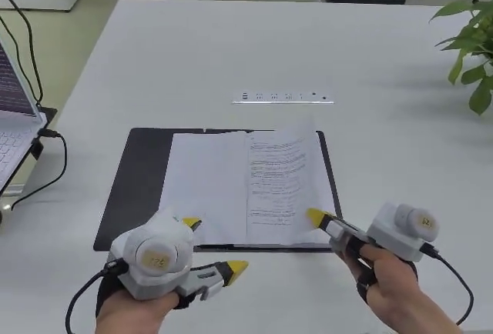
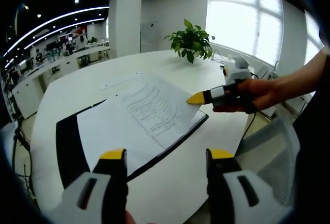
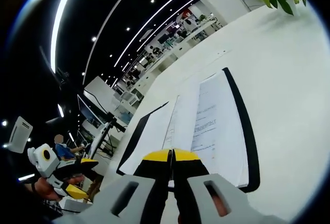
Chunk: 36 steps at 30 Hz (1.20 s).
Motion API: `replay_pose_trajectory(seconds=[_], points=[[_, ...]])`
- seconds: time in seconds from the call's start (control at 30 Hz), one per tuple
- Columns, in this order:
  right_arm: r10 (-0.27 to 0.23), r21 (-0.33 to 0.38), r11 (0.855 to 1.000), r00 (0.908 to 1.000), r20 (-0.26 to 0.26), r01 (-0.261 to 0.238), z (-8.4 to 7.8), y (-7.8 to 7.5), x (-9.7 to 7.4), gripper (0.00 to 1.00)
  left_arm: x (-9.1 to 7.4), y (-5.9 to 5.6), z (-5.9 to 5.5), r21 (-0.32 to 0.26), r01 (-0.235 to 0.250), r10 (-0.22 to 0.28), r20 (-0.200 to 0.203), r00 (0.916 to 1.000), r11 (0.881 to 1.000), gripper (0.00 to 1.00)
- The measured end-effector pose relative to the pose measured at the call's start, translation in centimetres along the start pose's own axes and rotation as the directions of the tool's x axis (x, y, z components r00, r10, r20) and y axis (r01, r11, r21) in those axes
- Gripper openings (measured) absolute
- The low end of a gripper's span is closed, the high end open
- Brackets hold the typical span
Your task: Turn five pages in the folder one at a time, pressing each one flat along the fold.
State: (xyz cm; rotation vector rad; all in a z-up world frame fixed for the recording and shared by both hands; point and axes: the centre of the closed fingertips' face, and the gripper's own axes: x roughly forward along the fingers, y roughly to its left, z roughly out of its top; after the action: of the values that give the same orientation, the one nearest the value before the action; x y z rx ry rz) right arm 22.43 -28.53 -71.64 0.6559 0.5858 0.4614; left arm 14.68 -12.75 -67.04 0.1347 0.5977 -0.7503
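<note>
Folder point(image 1: 135, 188) point(image 2: 66, 141) point(image 3: 246, 131): lies open and flat on the table, just ahead of both grippers, its near edge between them.
Top right-hand page point(image 1: 281, 180) point(image 2: 154, 105) point(image 3: 219, 126): its near outer corner meets the right gripper's tips; in the left gripper view that corner looks raised off the sheets beneath.
Right gripper point(image 1: 317, 216) point(image 2: 196, 98) point(image 3: 172, 155): jaws pressed together at that corner, apparently pinching the single sheet. A corner hold makes sense, since it peels off one page and not several.
Left gripper point(image 1: 213, 245) point(image 2: 166, 154): jaws spread wide with nothing between them, hovering just off the folder's near edge, beside the left-hand pages point(image 1: 204, 184). It is probably kept free to press along the fold.
Fold point(image 1: 246, 188): runs straight away from the gap between the two grippers, with nothing on it.
Step in hand: likely the start of one page turn, with the pressing to follow.
Table point(image 1: 231, 49): white; a socket strip point(image 1: 283, 97) beyond the folder, a plant point(image 1: 470, 49) point(image 2: 191, 41) far off the right gripper's side, a laptop point(image 1: 11, 118) off the left gripper's side.
</note>
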Motion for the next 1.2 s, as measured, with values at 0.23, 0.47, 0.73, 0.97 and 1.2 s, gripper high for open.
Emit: replay_pose_trajectory(seconds=[0.23, 0.47, 0.73, 0.97, 1.2], points=[[0.005, -0.011, 1.000, 0.9998, -0.018, -0.005, -0.7, 1.1, 0.7, 0.00, -1.5, 0.8, -1.0, -0.041, -0.019, 0.019, 0.021, 0.9996, 0.999, 0.61], [0.023, -0.045, 0.999, 0.9976, -0.065, -0.026, -2.2, 3.0, 1.8, 0.00, -2.6, 1.6, -1.5, -0.059, -0.033, 0.035, 0.035, 0.9988, 0.998, 0.62], [0.038, -0.043, 0.998, 0.9922, -0.119, -0.044, -4.8, 5.5, 4.3, 0.00, -4.5, 3.0, -1.3, -0.079, -0.057, 0.063, 0.078, 0.9949, 0.995, 0.62], [0.050, -0.023, 0.998, 0.9890, -0.139, -0.054, -6.5, 7.4, 6.1, 0.00, -5.7, 4.2, -2.4, -0.114, -0.069, 0.080, 0.087, 0.9930, 0.991, 0.62], [0.069, -0.025, 0.997, 0.9848, -0.160, -0.074, -7.3, 9.4, 7.6, 0.00, -6.6, 5.4, -3.0, -0.131, -0.080, 0.092, 0.090, 0.9917, 0.988, 0.63]])
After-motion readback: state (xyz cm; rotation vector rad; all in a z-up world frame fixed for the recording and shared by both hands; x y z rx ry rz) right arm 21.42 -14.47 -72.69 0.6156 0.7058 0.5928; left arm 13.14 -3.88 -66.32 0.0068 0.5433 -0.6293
